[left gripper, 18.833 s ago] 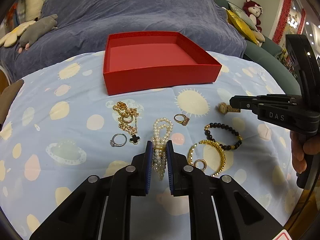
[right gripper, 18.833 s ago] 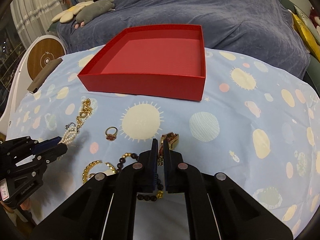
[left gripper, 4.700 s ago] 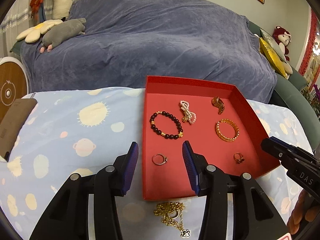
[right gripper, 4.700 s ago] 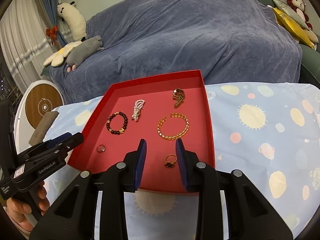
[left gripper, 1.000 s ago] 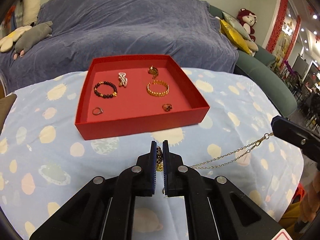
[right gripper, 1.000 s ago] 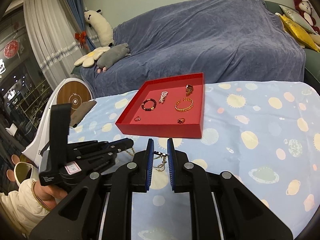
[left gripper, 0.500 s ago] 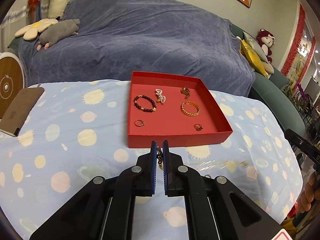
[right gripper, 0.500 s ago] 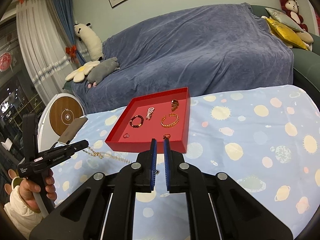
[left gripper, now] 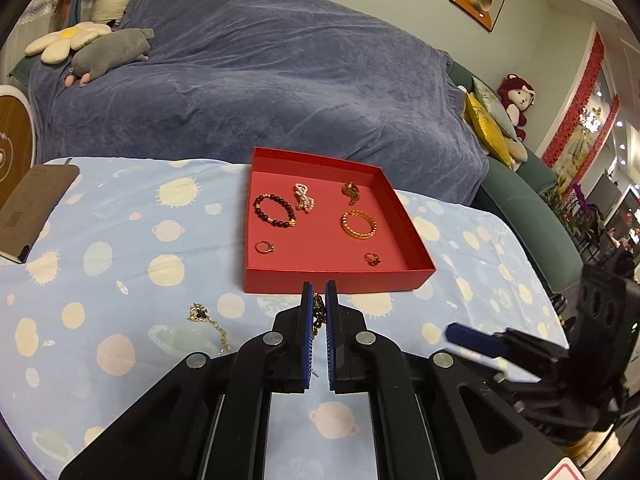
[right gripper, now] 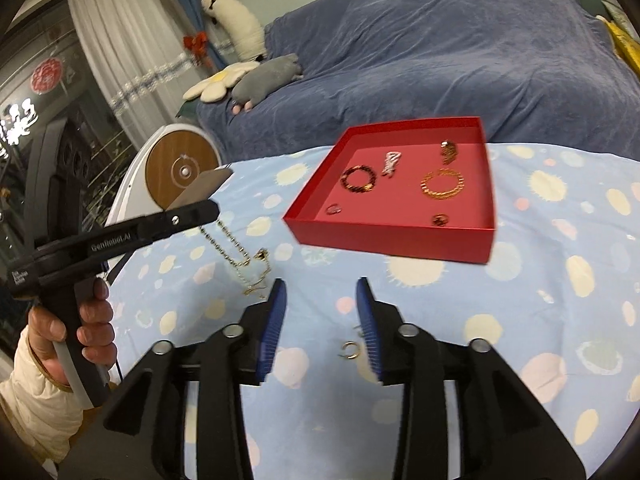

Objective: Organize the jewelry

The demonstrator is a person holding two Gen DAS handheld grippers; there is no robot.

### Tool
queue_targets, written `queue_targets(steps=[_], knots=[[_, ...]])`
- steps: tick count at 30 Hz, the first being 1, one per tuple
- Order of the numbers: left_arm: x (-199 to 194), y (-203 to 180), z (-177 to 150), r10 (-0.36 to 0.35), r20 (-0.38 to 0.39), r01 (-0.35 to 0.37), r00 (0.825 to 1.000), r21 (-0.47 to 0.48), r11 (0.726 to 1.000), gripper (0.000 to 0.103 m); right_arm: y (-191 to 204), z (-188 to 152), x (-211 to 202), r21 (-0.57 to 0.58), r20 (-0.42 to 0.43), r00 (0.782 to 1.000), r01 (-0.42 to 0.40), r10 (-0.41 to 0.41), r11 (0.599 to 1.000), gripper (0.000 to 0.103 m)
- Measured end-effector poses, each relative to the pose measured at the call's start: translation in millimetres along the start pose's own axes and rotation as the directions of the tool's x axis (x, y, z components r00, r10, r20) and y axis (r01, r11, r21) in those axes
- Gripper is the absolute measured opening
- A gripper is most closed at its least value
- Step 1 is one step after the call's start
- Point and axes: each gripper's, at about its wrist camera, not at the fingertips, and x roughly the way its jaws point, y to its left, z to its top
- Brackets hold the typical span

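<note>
Left gripper [left gripper: 319, 312] clamped shut on one end of the gold chain necklace [right gripper: 236, 256], just short of the near wall of the red tray [left gripper: 340, 282], at mid-table on the sun-and-planet tablecloth [left gripper: 120, 240]. From the right wrist view, chain hanging from that gripper's tip, free end and clasp pooled on the cloth; from the left wrist view, dark clover pendant [left gripper: 199, 313] lying flat on the cloth left of the fingers. Right gripper [right gripper: 320, 312] just opened, jaws apart with nothing between them, hovering over bare cloth near the table's front edge; small gold hoop [right gripper: 349, 349] lying on the cloth just beside its right finger. Already inside the tray: dark bead bracelet [left gripper: 275, 211], pearl piece [left gripper: 304, 197], gold bangle [left gripper: 359, 225], two rings, and a small gold item at the far wall. Likely next: lifting the necklace over the near wall and into the tray's open front area. Risks: trailing chain snagging on the wall and dragging the light tray; slack dropping across the bracelet or bangle and tangling; thin links slipping from the pads under a jerk; pendant swinging and landing outside; hoop easily overlooked or nudged toward the table edge by the open right fingers.
</note>
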Motion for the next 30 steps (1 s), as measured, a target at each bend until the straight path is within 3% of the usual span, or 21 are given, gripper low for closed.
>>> queue_targets(steps=[4, 8, 18, 22, 27, 29, 30], knots=[[-18, -3, 6, -0.052, 0.026, 0.052, 0.998, -0.008, 0.999, 0.003, 28, -5, 22, -0.086, -0.021, 1.000, -0.016, 0.014, 0.996, 0.054], [-36, -3, 11, -0.056, 0.061, 0.057, 0.997, -0.009, 0.998, 0.003, 35, -7, 40, -0.081, -0.048, 0.999, -0.027, 0.023, 0.996, 0.054], [-46, 33, 11, 0.068, 0.089, -0.066, 0.994, -0.019, 0.998, 0.003, 60, -7, 121, -0.139, -0.148, 0.989, -0.016, -0.004, 0.990, 0.054], [-43, 55, 5, 0.100, 0.068, -0.098, 0.993, -0.042, 0.994, 0.003, 66, -9, 156, -0.169, -0.193, 0.980, 0.009, -0.043, 0.986, 0.044], [-43, 76, 0, 0.130, 0.055, -0.126, 0.990, -0.076, 0.989, 0.003, 68, -3, 178, -0.172, -0.180, 0.981, 0.039, -0.071, 0.984, 0.037], [-44, 81, 0, 0.140, 0.054, -0.136, 0.989, -0.083, 0.987, 0.003, 71, 0, 182, -0.185, -0.179, 0.980, 0.053, -0.087, 0.981, 0.030], [-44, 82, 0, 0.145, 0.053, -0.140, 0.988, -0.086, 0.986, 0.003, 74, 0, 184, -0.201, -0.176, 0.979, 0.069, -0.106, 0.977, 0.020]])
